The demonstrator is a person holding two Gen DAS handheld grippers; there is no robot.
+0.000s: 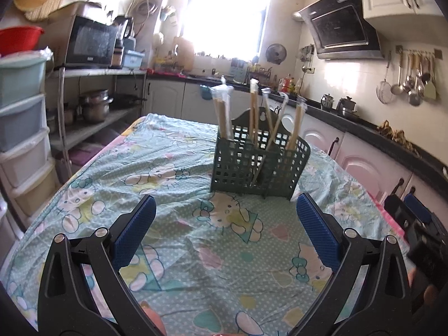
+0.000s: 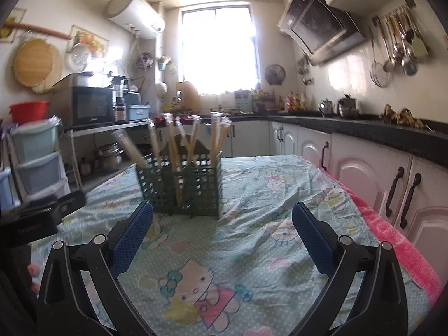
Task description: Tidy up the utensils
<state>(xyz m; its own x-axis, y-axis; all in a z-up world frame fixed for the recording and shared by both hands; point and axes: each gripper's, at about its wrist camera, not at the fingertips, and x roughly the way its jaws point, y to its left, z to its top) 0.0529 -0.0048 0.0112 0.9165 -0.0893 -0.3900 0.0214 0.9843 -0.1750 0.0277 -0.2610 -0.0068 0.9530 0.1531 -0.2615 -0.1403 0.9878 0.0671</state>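
Chopsticks in clear plastic sleeves [image 1: 224,112], pale wooden pairs, stand upright or leaning in a dark green perforated plastic utensil caddy [image 1: 252,165] that sits on a table covered by a pale green cartoon-cat cloth [image 1: 179,224].

Going left to right in the left wrist view: the left gripper [image 1: 225,224] hangs above the cloth with its blue-padded fingers [image 1: 134,232] spread wide and nothing between them. The caddy stands just beyond it, slightly right of centre, apart from both pads. At the far right edge a dark piece of the other tool shows.

In the right wrist view, a black block that appears to be part of the left tool sits at the left edge. The caddy [image 2: 182,182] is next, left of centre, with several wrapped pairs [image 2: 173,145] fanning out of its compartments; the blur makes an exact count unsafe. The right gripper [image 2: 222,229] is likewise fully spread and empty, its pads [image 2: 313,240] over bare cloth, the caddy ahead and to its left.

No loose utensil lies on the cloth in either view, so the sorting looks finished or nearly so; both tools seem to be standing off. If anything is left, it would be straightening the pairs that lean across compartments, which calls for approaching from above and closing on one sleeve without tipping the light caddy.
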